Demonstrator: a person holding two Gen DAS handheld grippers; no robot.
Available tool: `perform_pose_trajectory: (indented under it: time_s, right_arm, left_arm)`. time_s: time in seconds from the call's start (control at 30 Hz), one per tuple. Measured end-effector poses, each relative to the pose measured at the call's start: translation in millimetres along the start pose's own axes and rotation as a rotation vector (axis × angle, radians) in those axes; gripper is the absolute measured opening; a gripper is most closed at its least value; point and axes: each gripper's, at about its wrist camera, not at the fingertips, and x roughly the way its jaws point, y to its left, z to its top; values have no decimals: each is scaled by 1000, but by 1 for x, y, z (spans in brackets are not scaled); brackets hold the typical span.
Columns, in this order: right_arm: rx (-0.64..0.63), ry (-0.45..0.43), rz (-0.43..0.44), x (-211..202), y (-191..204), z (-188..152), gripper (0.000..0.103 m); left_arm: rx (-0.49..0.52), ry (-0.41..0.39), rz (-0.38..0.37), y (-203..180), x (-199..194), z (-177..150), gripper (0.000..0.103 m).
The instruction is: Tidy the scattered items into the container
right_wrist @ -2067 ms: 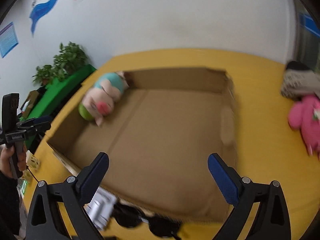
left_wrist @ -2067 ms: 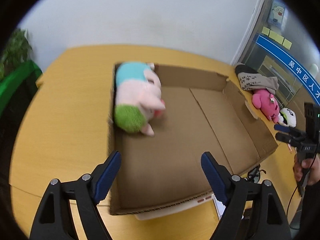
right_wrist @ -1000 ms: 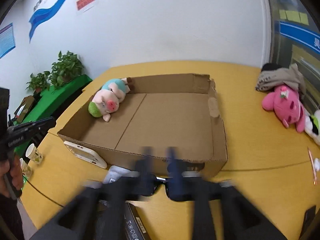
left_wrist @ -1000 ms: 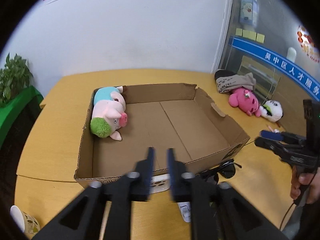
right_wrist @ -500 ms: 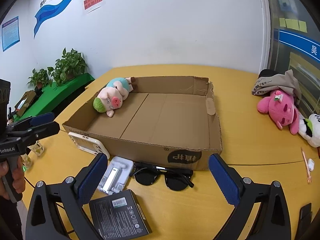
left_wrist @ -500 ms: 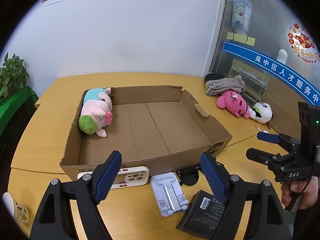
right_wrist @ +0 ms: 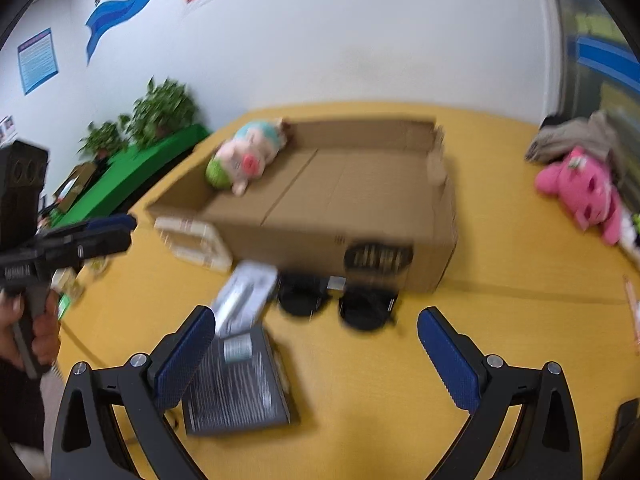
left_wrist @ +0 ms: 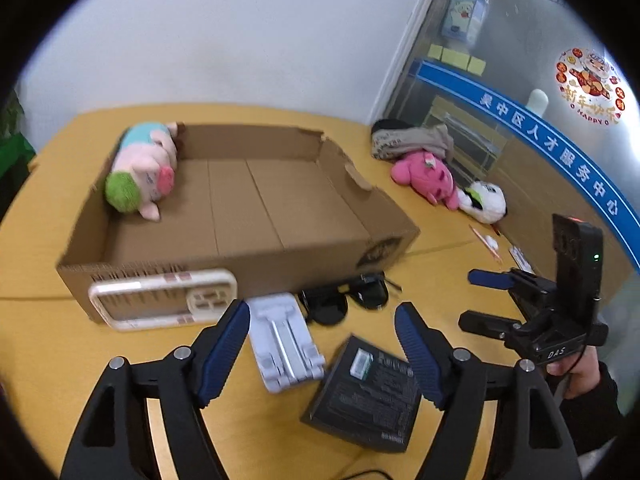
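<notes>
Though both tongs (left_wrist: 322, 334) (right_wrist: 316, 336) wide open and empty, sunglasses (right_wrist: 334, 300) just beyond, before box (right_wrist: 360, 216).

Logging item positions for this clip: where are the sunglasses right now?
The sunglasses lie on the table just outside the cardboard box's near wall, right of the white phone stand; the right wrist view shows them ahead of the open right tongs.
</notes>
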Motion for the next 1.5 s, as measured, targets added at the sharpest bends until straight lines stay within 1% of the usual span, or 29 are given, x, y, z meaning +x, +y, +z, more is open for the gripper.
perform_pose_trajectory:
  time_s: [0.07, 0.13, 0.2, 0.3, 0.37, 0.47, 0.5, 0.57, 0.67, 0.77, 0.87, 0.9, 0.97, 1.03, 1.07, 1.1, 1.2, 1.27, 1.37, 1.5]
  right_arm:
    - [8, 47, 52, 9, -2, -20, 102]
    - [23, 91, 108, 18, 1, -40, 102]
    - [35, 125, 148, 28, 6, -56, 102]
    - [33, 163, 210, 38, 20, -68, 102]
    - [-8, 188, 237, 42, 34, -73, 102]
    - [-64, 233, 236, 52, 52, -80, 102]
    - [-62, 248, 237, 57, 56, -83, 102]
    - [-65, 271, 234, 66, 65, -88, 103]
    - [-97, 258, 147, 70, 72, -90, 103]
    - [-76, 242, 117, 69, 65, -90, 102]
    - [-59, 222, 99, 63, 57, -90, 102]
    - [-63, 216, 87, 61, 56, -91, 102]
    - [-73, 210, 73, 59, 54, -91, 102]
    - [-80, 215, 79, 60, 54, -88, 101]
    - [-87, 221, 91, 61, 55, -89, 94]
    - [-98, 226, 91, 62, 55, -88, 93]
    - [-145, 216, 27, 62, 60, -91, 93]
    - [-147, 204, 17, 61, 60, -92, 91]
    - [-159, 187, -6, 61, 66, -94, 88]
    - [-176, 166, -18, 54, 75, -97, 86]
  left_arm:
    - [-13, 39, -40, 3, 10, -10, 75]
    - [-33, 81, -109, 5, 23, -20, 75]
    - [-37, 127, -151, 7, 39, -29, 75]
    - [-19, 199, -155, 6, 60, -39, 75]
    - [-21, 242, -169, 6, 73, -47, 75]
    - [-25, 275, -190, 7, 84, -56, 74]
    - [-23, 286, -201, 6, 87, -59, 73]
    - [-27, 285, -216, 5, 90, -63, 74]
    - [-2, 304, -258, -1, 90, -67, 73]
    - [28, 332, -297, -9, 88, -71, 72]
    - [-16, 311, -274, -2, 93, -64, 74]
    - [-52, 303, -264, 4, 98, -60, 75]
    - [-91, 301, -275, 8, 105, -56, 76]
    - [-77, 301, -287, 2, 111, -54, 75]
    - [-62, 302, -281, -3, 112, -54, 77]
    - [-52, 296, -263, -7, 111, -55, 78]
    - [-78, 287, -256, -6, 109, -56, 76]
    - [-85, 281, -242, -6, 106, -58, 75]
    - [-68, 266, -208, -11, 98, -59, 74]
    - [-31, 223, -154, -20, 82, -55, 71]
